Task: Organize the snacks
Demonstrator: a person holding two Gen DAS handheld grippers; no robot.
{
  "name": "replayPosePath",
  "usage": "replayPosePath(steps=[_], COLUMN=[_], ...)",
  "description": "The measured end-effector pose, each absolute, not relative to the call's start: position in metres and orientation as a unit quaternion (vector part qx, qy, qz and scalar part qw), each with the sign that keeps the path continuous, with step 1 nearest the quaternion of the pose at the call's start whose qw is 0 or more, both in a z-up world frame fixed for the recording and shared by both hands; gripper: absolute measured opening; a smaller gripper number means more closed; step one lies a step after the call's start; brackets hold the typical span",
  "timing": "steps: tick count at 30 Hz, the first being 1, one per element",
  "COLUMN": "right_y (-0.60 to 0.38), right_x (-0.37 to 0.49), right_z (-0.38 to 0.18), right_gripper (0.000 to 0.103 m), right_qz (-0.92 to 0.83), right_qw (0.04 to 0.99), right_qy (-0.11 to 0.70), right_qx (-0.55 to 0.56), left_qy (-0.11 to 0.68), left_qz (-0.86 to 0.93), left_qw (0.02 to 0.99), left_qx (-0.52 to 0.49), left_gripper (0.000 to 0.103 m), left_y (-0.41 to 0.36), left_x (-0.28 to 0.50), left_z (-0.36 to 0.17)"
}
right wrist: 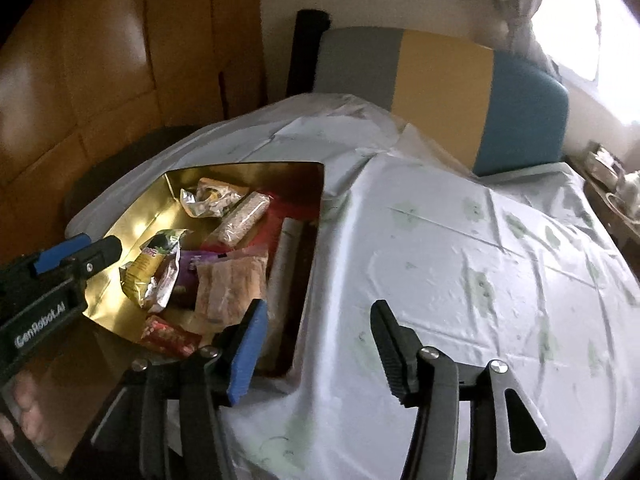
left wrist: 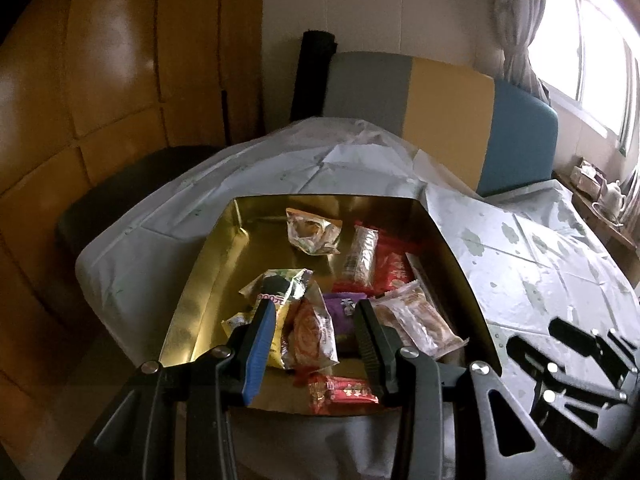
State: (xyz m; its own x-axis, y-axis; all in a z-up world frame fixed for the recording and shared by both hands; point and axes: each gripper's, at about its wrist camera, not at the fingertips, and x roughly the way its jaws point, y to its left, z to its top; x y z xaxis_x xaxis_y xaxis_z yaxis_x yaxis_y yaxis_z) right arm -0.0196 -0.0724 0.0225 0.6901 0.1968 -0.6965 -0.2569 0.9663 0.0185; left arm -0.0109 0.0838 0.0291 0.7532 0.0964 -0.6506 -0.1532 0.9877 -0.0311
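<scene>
A gold-lined box (left wrist: 208, 264) sits on the cloth-covered table and holds several wrapped snacks. Among them are a clear cracker pack (left wrist: 416, 316), a red packet (left wrist: 344, 390), a yellow-green bag (left wrist: 276, 288) and a purple packet (left wrist: 344, 308). My left gripper (left wrist: 314, 312) is open and empty, hovering over the box's near end above an orange-printed packet (left wrist: 312, 332). My right gripper (right wrist: 320, 312) is open and empty over the bare cloth, right of the box (right wrist: 132, 220). The left gripper also shows in the right wrist view (right wrist: 80, 256), and the right gripper in the left wrist view (left wrist: 568, 344).
The table wears a pale cloth with green flowers (right wrist: 460, 260). A grey, yellow and blue seat back (left wrist: 448, 108) stands behind it. A wooden wardrobe (left wrist: 100, 80) is at the left. A side shelf with a teapot (left wrist: 612, 196) stands by the window.
</scene>
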Motion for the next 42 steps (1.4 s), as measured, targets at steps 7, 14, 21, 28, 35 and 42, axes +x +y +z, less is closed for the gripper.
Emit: replayPosePath(steps=[7, 14, 21, 28, 35, 42], right_y=[-0.075, -0.07, -0.066, -0.063, -0.061, -0.06], right_x=[-0.035, -0.049, -0.052, -0.052, -0.053, -0.052], right_z=[0.015, 0.023, 0.026, 0.024, 0.023, 0.023], right_gripper=[0.063, 0.068, 0.069, 0.071, 0.072, 0.077], right_qz=[0.123, 0.133, 0.134, 0.132, 0.132, 0.133], right_qw=[0.916, 0.92, 0.922, 0.922, 0.922, 0.922], right_qy=[0.381, 0.368, 0.363, 0.363, 0.361, 0.362], right_qx=[-0.028, -0.034, -0.031, -0.034, -0.04, -0.04], left_qy=[0.338, 0.318, 0.304, 0.307, 0.314, 0.32], left_qz=[0.082, 0.085, 0.115, 0.134, 0.13, 0.122], left_qw=[0.936, 0.943, 0.944, 0.941, 0.939, 0.938], left_qx=[-0.054, -0.045, -0.053, -0.058, -0.06, -0.052], left_gripper=[0.043, 0.057, 0.065, 0.065, 0.065, 0.065], left_y=[0.091, 0.09, 0.096, 0.104, 0.106, 0.103], left_x=[-0.021, -0.033, -0.038, -0.037, -0.037, -0.037], left_z=[0.034, 0.043, 0.048, 0.044, 0.041, 0.039])
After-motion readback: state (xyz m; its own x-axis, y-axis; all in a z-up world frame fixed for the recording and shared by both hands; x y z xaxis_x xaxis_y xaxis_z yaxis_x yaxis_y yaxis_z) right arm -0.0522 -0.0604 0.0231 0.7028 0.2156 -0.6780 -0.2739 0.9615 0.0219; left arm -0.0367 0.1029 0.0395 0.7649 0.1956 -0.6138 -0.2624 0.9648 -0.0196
